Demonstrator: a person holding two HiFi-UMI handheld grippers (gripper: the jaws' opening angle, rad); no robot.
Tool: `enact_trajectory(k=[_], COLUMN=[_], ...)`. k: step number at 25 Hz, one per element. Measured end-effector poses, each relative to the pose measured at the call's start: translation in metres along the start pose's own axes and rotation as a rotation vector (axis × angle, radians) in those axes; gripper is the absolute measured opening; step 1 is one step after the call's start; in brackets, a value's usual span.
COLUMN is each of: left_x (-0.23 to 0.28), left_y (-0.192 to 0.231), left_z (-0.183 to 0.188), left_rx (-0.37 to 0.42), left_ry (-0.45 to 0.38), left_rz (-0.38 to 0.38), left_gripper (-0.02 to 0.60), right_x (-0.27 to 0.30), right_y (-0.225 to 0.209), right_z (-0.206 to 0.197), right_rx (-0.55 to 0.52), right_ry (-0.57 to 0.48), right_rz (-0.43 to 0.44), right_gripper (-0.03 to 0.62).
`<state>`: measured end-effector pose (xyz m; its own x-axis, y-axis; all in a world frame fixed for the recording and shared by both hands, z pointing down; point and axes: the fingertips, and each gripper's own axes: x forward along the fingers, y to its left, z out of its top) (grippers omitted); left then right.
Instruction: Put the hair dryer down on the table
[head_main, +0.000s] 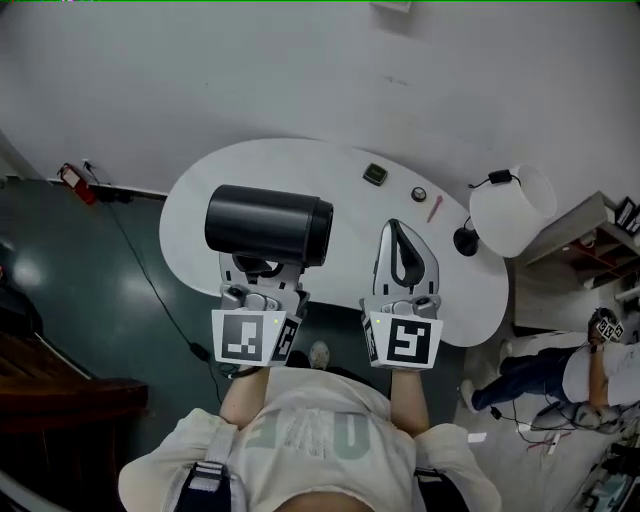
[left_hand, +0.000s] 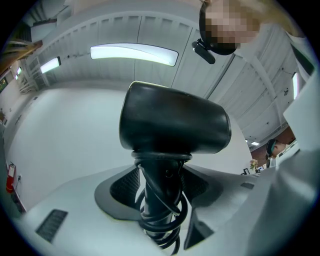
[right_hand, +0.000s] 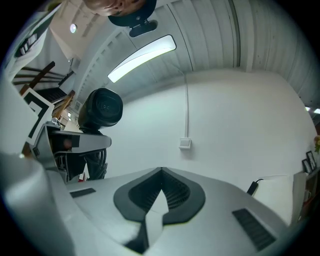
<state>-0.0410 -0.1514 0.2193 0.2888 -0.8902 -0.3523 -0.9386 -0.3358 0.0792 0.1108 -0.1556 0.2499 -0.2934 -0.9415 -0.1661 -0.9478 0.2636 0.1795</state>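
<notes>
The black hair dryer (head_main: 268, 224) hangs above the left part of the white oval table (head_main: 330, 165), its barrel lying crosswise and its handle pointing toward me. My left gripper (head_main: 262, 270) is shut on that handle, which has its black cord wound round it (left_hand: 161, 200). In the left gripper view the barrel (left_hand: 175, 125) fills the middle, above the jaws. My right gripper (head_main: 397, 235) is held beside it to the right, shut, with nothing between its fingertips (right_hand: 161, 172). The right gripper view shows the dryer (right_hand: 101, 107) at the left.
On the table's far right part lie a small dark square object (head_main: 375, 174), a round knob (head_main: 418, 194) and a red pen (head_main: 434, 208). A white lamp shade (head_main: 512, 210) stands at the right edge. Another person (head_main: 560, 375) is at the lower right.
</notes>
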Motion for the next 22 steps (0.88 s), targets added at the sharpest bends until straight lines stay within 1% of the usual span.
enact_trajectory(k=[5,8,14,22], left_x=[0.028,0.037,0.05,0.053], left_y=[0.005,0.008,0.012,0.022], left_z=[-0.016,-0.022,-0.029,-0.03], left_rx=[0.03,0.025,0.028,0.025], left_ry=[0.039,0.047,0.064,0.071], left_rz=[0.016,0.011,-0.019,-0.014], left_gripper=[0.253,0.255,0.255,0.255], right_x=[0.029,0.038,0.05,0.057], right_y=[-0.019,-0.022,-0.02,-0.011], right_z=[-0.01,-0.013,-0.011,-0.01], right_rx=[0.025,0.031,0.032,0.035], right_ry=[0.003,0.003,-0.014,-0.02], right_rz=[-0.011,-0.004,-0.025,-0.019], right_gripper=[0.003,0.003,0.003,0.003])
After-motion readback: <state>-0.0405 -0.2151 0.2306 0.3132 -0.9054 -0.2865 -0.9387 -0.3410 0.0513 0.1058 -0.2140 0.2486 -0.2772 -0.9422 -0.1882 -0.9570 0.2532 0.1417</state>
